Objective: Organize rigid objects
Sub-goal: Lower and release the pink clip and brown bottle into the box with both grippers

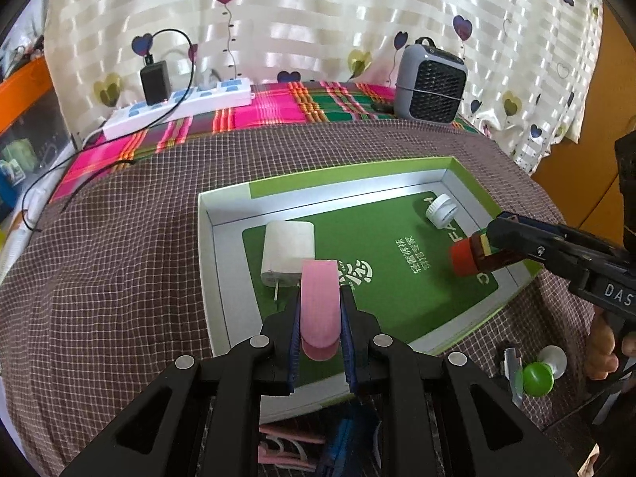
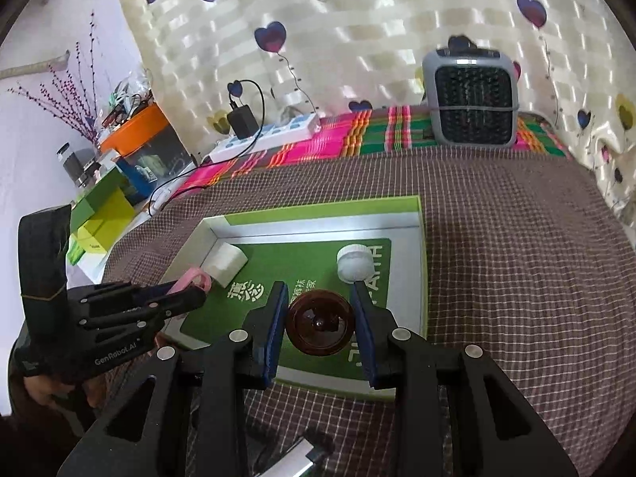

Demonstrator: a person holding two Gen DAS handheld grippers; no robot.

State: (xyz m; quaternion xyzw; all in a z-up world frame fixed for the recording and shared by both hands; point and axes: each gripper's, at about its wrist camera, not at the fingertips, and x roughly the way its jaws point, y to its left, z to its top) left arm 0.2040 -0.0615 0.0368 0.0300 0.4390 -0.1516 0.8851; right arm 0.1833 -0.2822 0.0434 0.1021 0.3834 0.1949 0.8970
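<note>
A shallow green-lined box (image 1: 318,177) (image 2: 318,210) lies on the checked brown cloth. Inside it are a white plug adapter (image 1: 288,252) (image 2: 226,260) at the left and a white ribbed cap (image 1: 441,210) (image 2: 353,262) at the far right. My left gripper (image 1: 320,302) (image 2: 198,290) is shut on a flat pink piece (image 1: 320,318) (image 2: 190,278) and hangs over the box's near left part, beside the adapter. My right gripper (image 2: 320,290) (image 1: 489,238) is shut on a brown bottle (image 2: 320,324) with a red cap (image 1: 464,259), over the box's right side.
A grey fan unit (image 1: 431,83) (image 2: 473,99) and a white power strip (image 1: 179,107) (image 2: 270,135) with a black charger stand at the back. A green-and-white knob (image 1: 538,373) and a metal piece (image 1: 512,365) lie near the box's right corner. Pink and blue items (image 1: 290,445) lie below my left gripper.
</note>
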